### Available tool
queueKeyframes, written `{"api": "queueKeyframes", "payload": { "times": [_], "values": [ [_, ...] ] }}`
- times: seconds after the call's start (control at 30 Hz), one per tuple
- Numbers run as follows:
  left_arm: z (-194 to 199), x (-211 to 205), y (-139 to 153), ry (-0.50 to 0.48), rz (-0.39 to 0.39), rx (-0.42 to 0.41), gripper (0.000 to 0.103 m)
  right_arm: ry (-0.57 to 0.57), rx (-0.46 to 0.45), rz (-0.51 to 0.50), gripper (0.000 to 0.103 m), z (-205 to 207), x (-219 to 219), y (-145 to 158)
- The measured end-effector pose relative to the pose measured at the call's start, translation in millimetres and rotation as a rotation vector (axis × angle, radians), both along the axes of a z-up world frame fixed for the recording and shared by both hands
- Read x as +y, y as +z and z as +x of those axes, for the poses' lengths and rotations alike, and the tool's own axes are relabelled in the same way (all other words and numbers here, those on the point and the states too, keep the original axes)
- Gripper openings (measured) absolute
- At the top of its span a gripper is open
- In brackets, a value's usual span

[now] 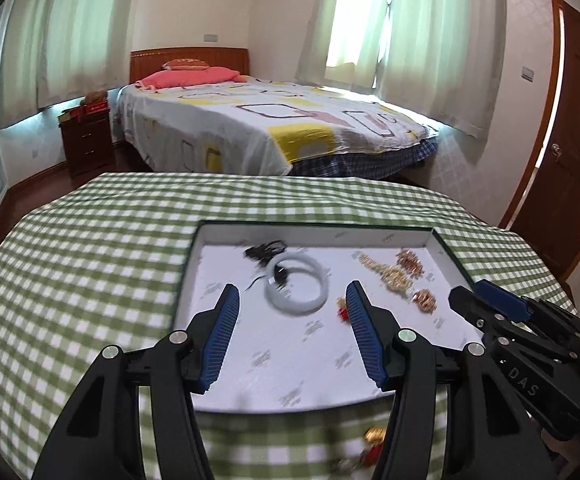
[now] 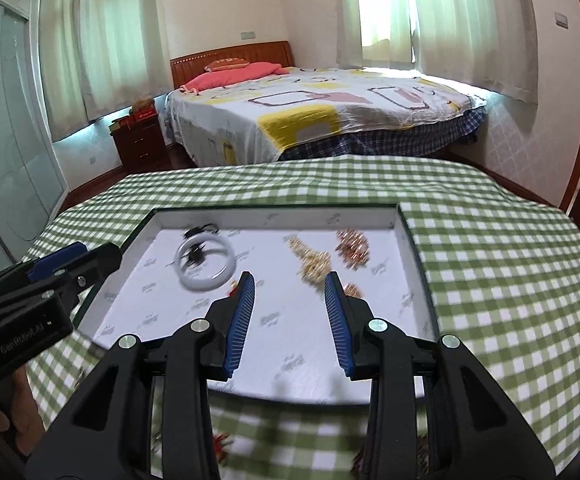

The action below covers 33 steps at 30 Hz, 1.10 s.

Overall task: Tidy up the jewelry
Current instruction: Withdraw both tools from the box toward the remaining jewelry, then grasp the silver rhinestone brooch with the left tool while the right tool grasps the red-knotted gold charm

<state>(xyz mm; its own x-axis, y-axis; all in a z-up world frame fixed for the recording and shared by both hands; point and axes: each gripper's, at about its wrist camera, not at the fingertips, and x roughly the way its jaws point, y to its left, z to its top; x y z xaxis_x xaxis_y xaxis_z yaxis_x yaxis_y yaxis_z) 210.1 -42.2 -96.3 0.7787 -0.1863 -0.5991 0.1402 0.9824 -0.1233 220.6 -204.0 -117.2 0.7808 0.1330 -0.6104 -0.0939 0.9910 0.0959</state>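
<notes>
Left wrist view: both claws, left claw and right claw, spread apart, empty, above white tray on counter. White bangle inside tray, probably rigid, slippery, breakable; best pinched across rim.

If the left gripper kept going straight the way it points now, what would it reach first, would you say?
Most likely the white bangle in the tray. It lies just ahead of the open left gripper, roughly centred between its fingers. Depth is unclear, so it might touch the tray floor first.
</notes>
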Motion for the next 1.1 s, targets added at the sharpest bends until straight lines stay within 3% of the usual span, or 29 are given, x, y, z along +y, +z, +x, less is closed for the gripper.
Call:
{"api": "queueKeyframes", "payload": {
  "times": [0.5,1.1],
  "values": [
    [-56,53,-27,0.085,0.035,0.075,0.055,0.079,0.095,0.003,0.036,-50,37,-33],
    [-75,75,-50,0.133,0.048,0.139,0.055,0.114,0.194,-0.006,0.038,-50,53,-64]
  ]
}}
